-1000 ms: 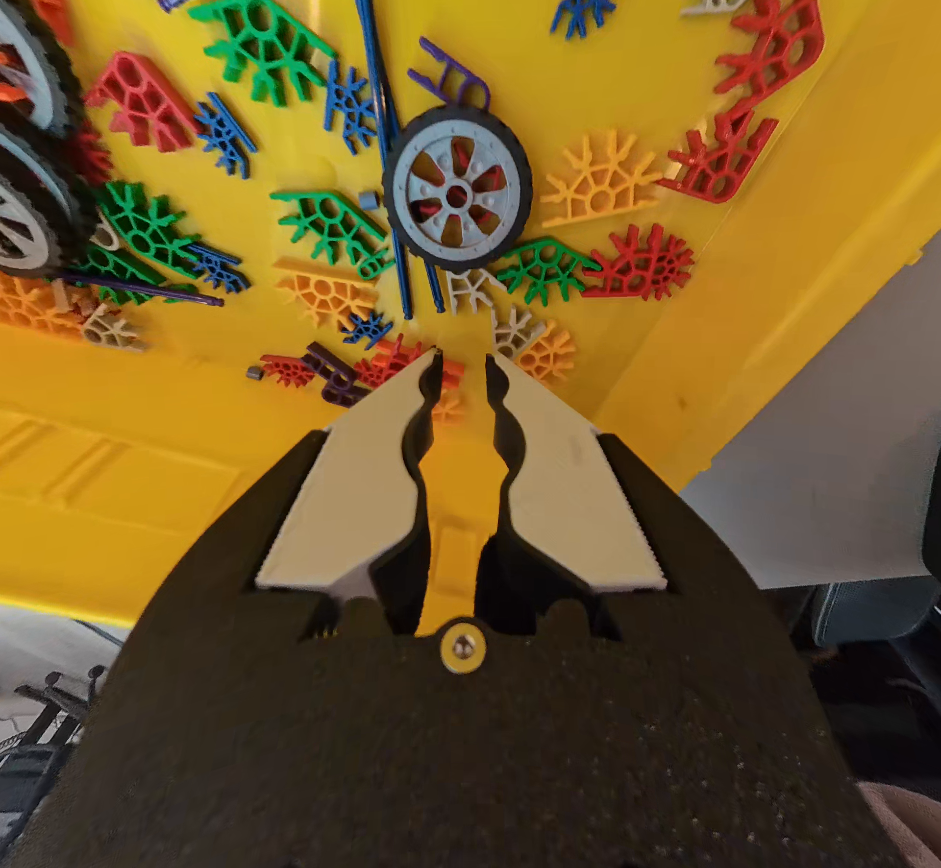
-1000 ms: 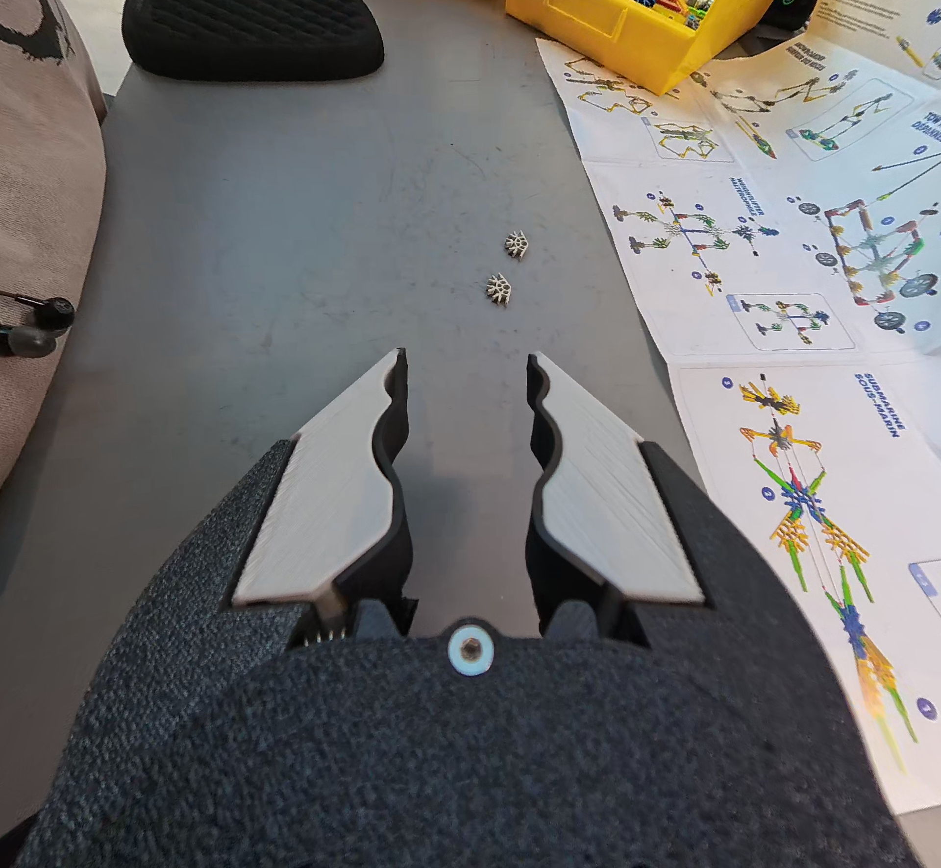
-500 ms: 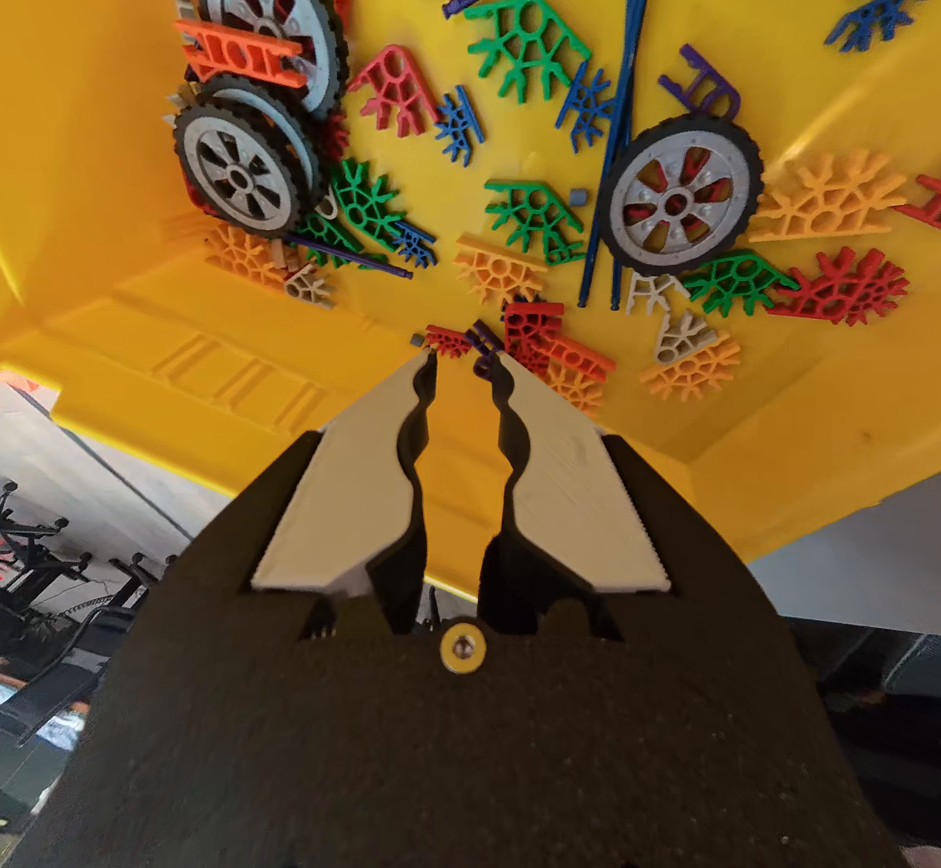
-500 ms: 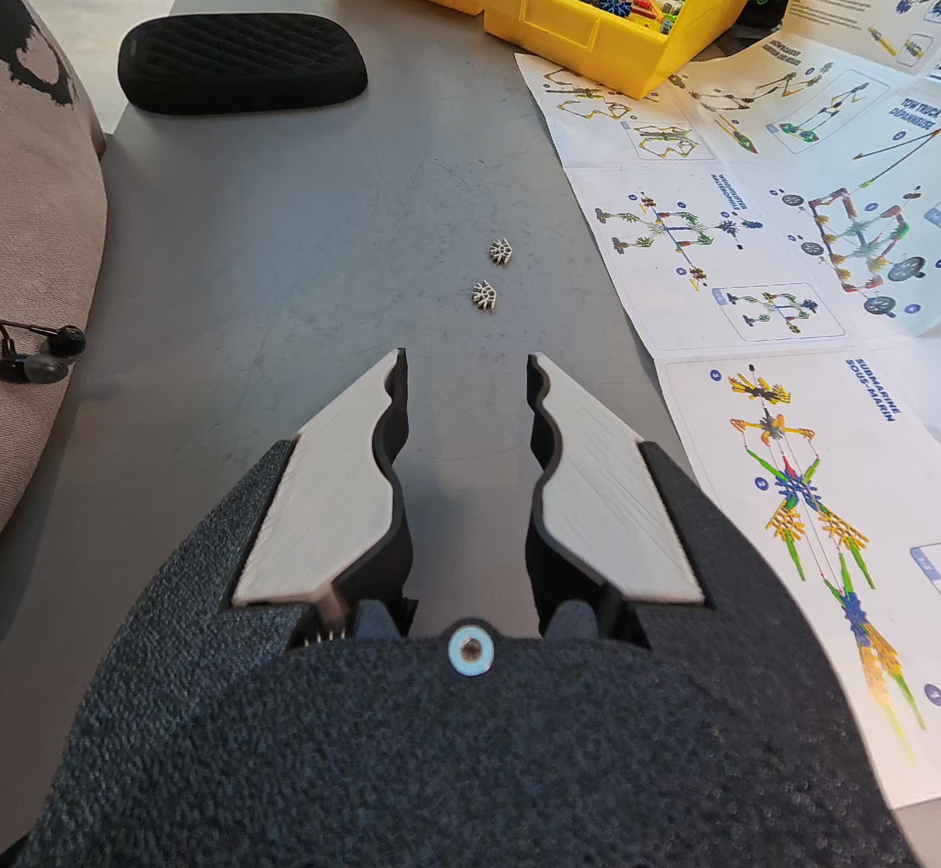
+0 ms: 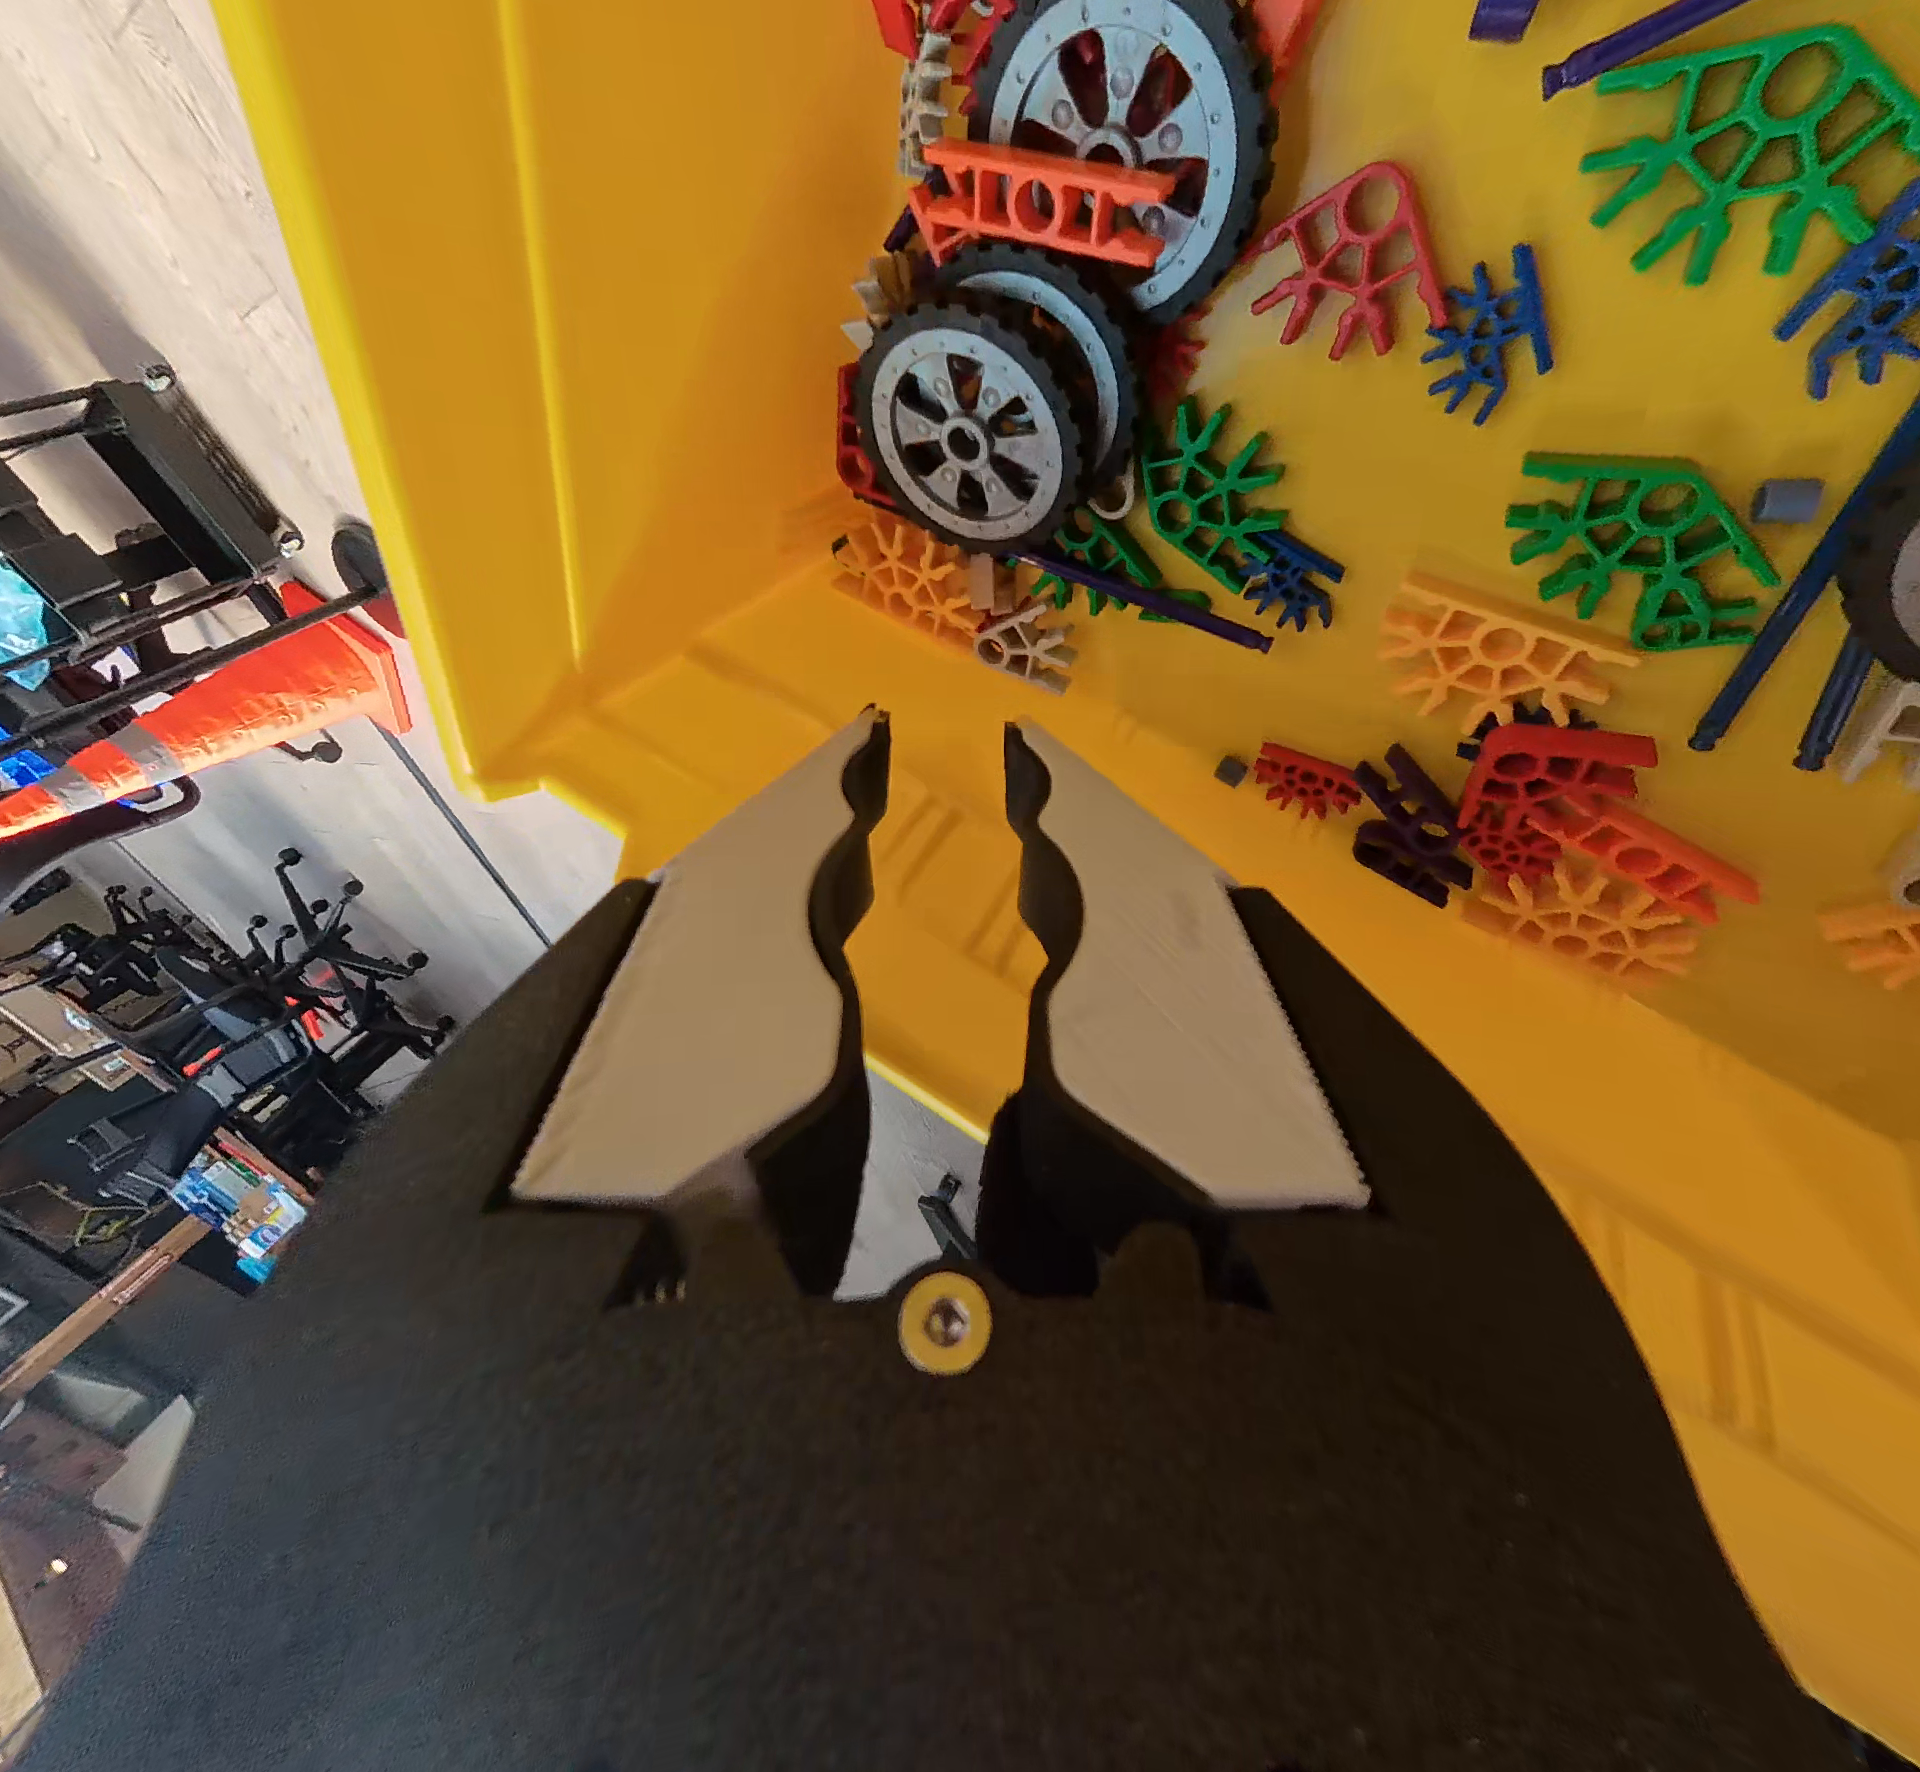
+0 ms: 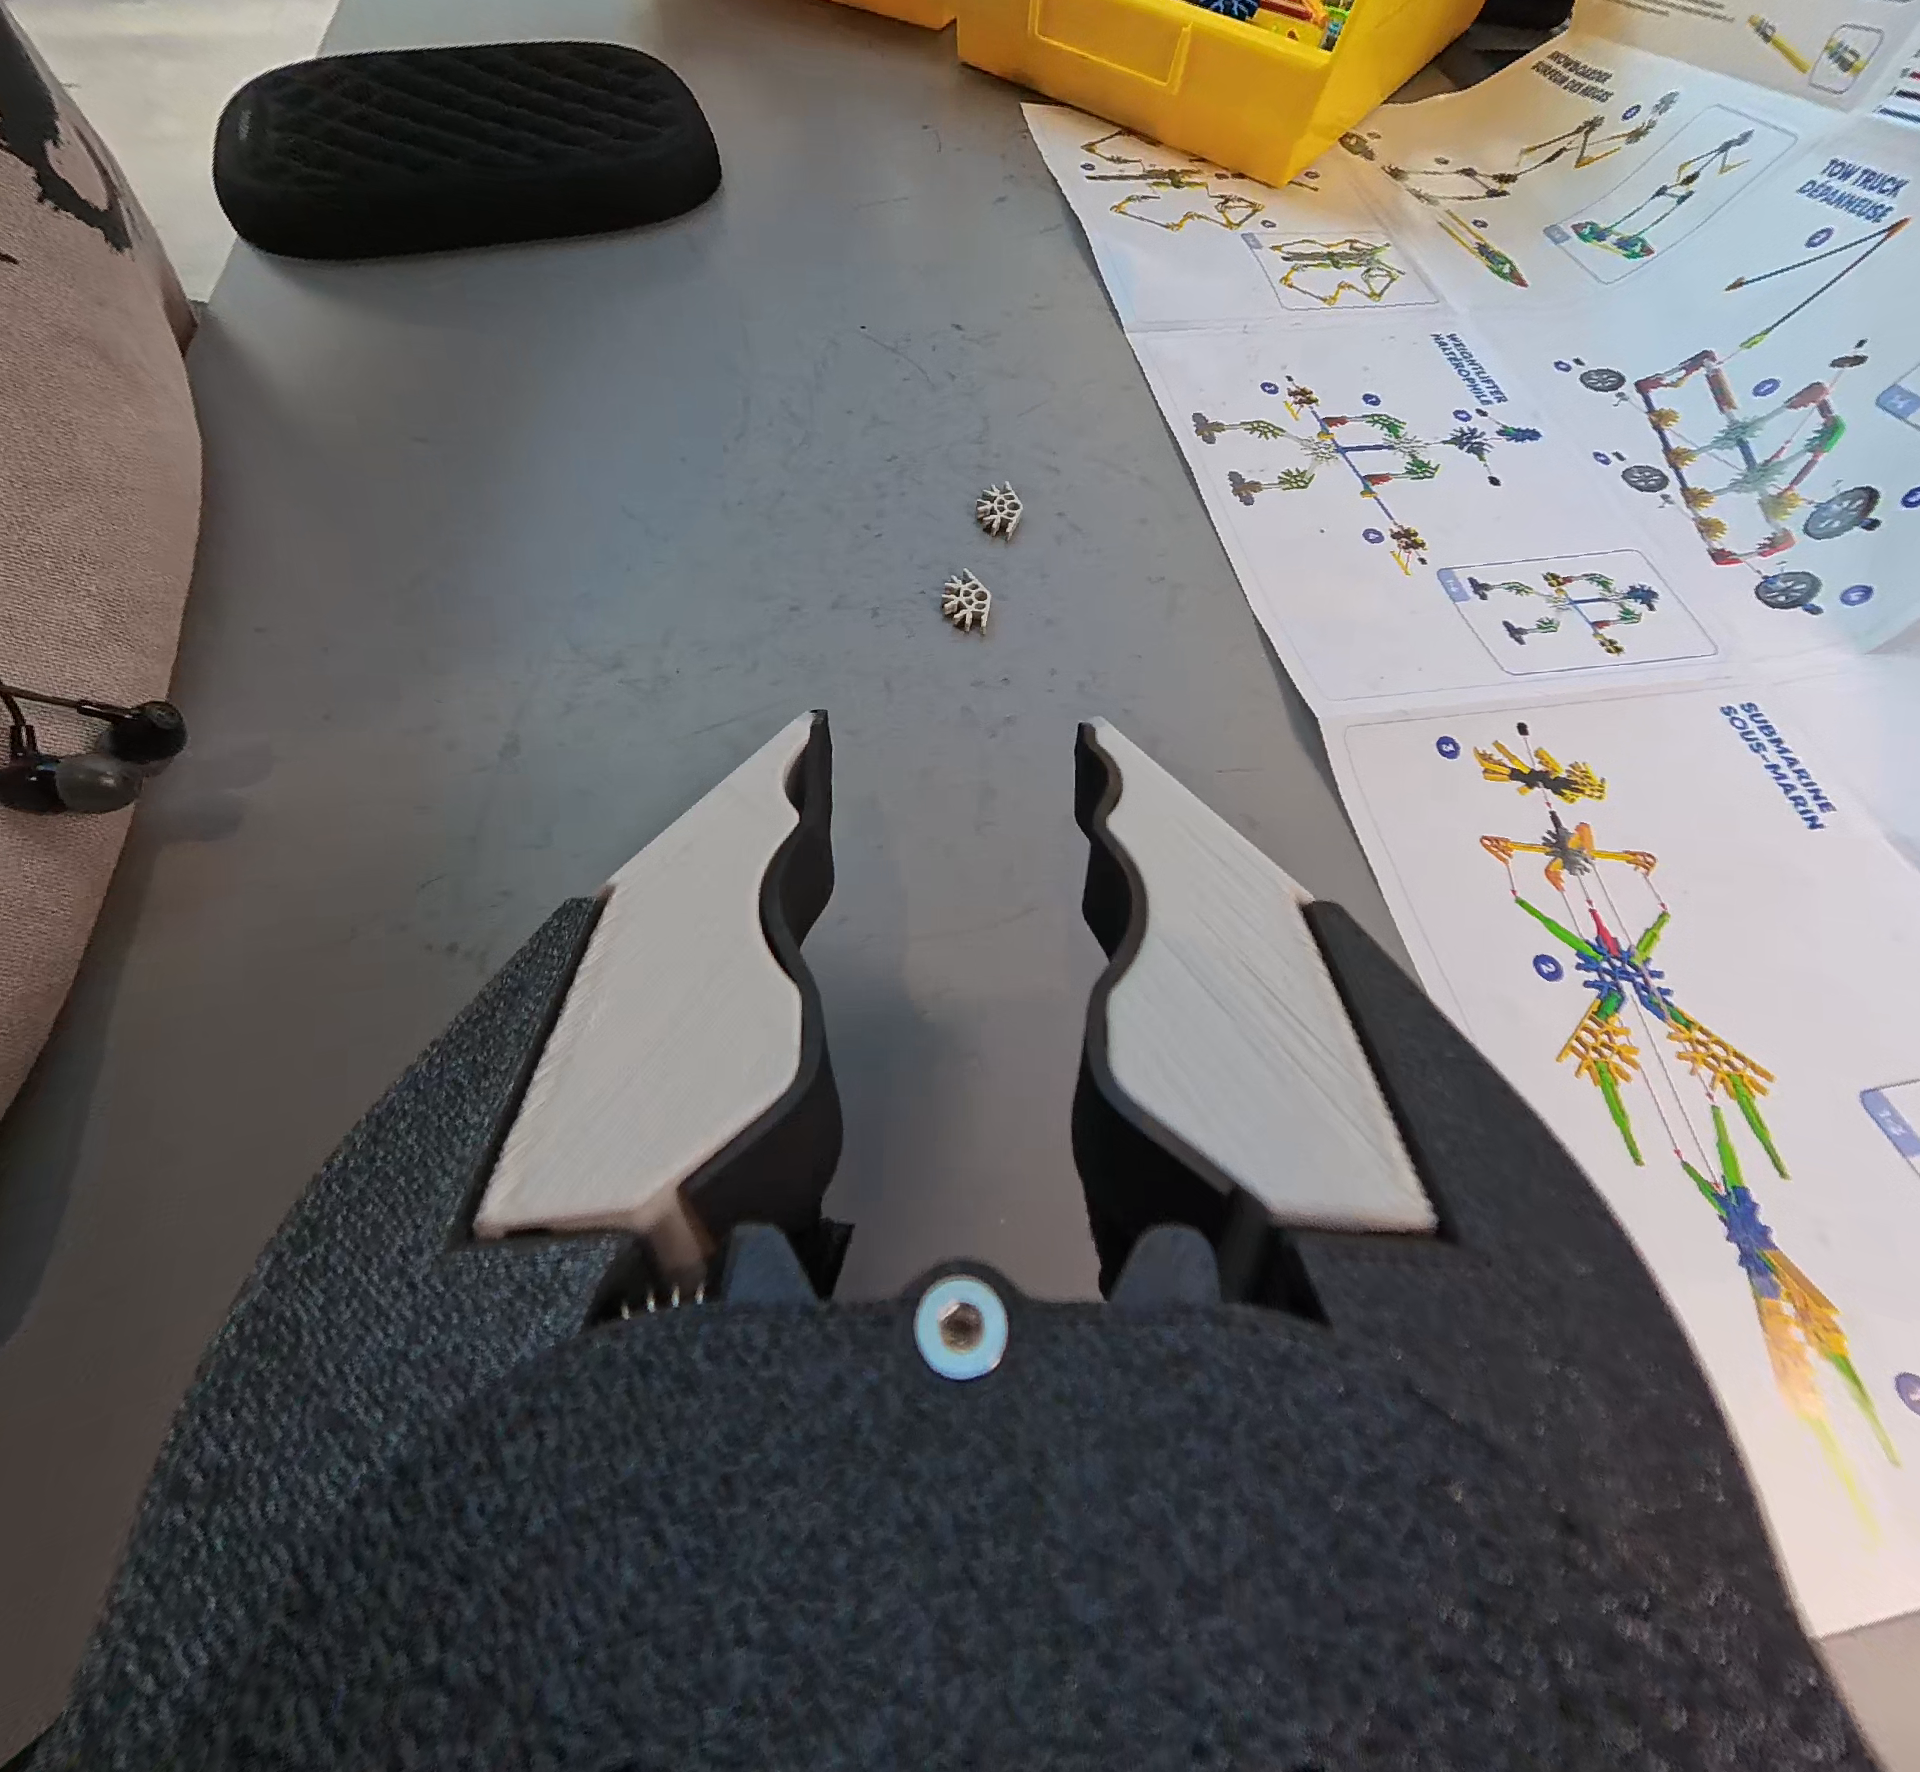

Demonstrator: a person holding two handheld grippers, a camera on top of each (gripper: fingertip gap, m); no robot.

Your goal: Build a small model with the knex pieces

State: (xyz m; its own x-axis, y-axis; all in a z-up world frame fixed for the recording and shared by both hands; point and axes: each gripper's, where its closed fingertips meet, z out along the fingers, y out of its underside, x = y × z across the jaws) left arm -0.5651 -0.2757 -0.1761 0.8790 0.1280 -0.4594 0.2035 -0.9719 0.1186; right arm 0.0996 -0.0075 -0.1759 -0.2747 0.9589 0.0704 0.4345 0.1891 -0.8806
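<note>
My left gripper (image 5: 943,730) is open and empty over the near corner of a yellow bin (image 5: 644,288). The bin holds several flat plastic connector pieces in red, green, blue, orange and grey, thin rods and toy wheels. A small grey connector (image 5: 1023,647) lies just beyond the fingertips, below a stacked pair of black-tyred wheels (image 5: 971,449). My right gripper (image 6: 951,735) is open and empty above the grey table (image 6: 520,527). Two small grey connectors (image 6: 966,602) (image 6: 1000,512) lie on the table just ahead of it.
Two yellow bins (image 6: 1143,29) of parts stand at the table's far end. A printed instruction sheet (image 6: 1558,579) covers the right side. A black padded rest (image 6: 462,148) lies far left. Earphones (image 6: 94,756) lie on a beige cushion at the left. An orange cone (image 5: 208,725) stands beyond the bin.
My left gripper has swung left across the bin toward its corner, and its jaws have opened a little wider. The right gripper has drifted slightly and stays open.
</note>
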